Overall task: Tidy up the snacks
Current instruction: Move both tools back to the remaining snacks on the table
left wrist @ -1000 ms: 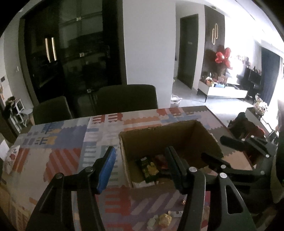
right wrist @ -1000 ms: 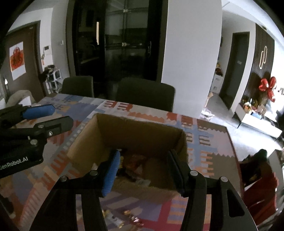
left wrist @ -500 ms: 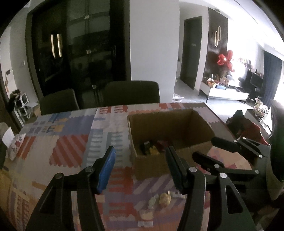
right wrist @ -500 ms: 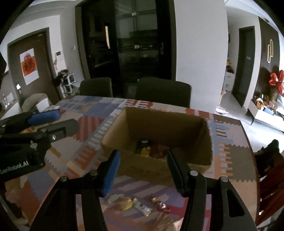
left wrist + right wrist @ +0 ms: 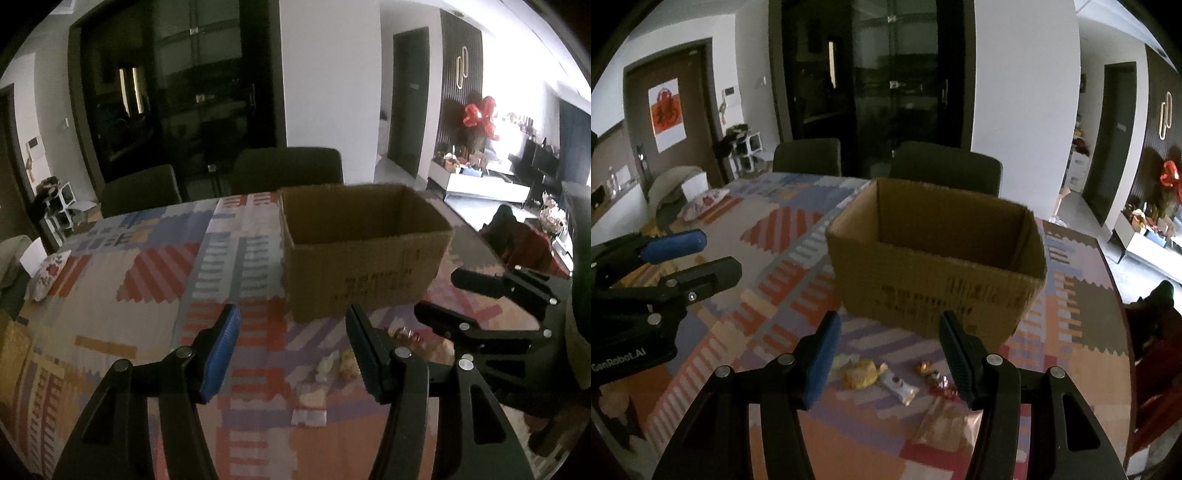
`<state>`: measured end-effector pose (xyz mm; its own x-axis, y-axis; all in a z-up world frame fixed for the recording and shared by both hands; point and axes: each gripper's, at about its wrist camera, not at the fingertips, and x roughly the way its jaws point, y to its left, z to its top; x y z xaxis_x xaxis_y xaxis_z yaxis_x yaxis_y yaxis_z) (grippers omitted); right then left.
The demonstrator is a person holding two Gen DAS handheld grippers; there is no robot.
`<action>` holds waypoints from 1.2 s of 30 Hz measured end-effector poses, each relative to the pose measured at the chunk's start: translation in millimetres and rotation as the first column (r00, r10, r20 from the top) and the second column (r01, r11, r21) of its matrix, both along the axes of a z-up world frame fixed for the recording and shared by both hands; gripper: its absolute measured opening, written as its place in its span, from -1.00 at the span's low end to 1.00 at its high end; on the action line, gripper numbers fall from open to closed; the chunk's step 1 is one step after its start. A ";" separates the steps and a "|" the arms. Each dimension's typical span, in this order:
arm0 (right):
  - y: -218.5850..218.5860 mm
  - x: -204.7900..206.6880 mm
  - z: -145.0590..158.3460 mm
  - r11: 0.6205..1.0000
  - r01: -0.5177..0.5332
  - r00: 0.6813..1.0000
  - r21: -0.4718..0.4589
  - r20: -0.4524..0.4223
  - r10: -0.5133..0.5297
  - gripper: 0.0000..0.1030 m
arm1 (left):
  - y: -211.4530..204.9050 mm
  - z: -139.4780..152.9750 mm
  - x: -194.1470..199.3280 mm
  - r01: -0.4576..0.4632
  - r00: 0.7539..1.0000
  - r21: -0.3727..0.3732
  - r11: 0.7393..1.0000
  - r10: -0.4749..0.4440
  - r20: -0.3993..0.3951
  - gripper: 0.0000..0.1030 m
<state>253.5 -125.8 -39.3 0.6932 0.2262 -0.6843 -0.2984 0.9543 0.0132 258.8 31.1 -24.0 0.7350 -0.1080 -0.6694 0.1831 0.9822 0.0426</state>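
The left gripper (image 5: 291, 347) hangs spread and empty above the table (image 5: 768, 236); the right gripper (image 5: 888, 354) is likewise spread, holding nothing. Between them, loose snacks (image 5: 862, 373) lie near the table's front edge, just before the open cardboard box (image 5: 934, 288)

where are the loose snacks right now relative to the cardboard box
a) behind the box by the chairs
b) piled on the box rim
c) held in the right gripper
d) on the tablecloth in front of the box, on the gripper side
d: the loose snacks lie on the tablecloth on the near side of the cardboard box, under the open, empty right gripper.
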 end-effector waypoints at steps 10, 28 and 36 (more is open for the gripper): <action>4.4 -13.1 -41.8 0.997 -0.048 0.996 -0.066 -0.077 0.043 0.09 | 1.2 -43.2 -22.6 -0.018 0.998 -0.005 1.000 0.018 -0.055 0.14; 7.3 0.3 -97.0 0.976 -0.132 0.984 -0.173 -0.138 0.109 0.08 | -7.6 -113.4 -16.4 -0.029 0.980 0.000 1.000 0.028 -0.196 0.15; 8.5 16.1 -116.2 0.967 -0.166 0.974 -0.193 -0.183 0.131 0.07 | -9.3 -141.5 -2.5 -0.041 0.965 0.006 0.999 0.041 -0.259 0.17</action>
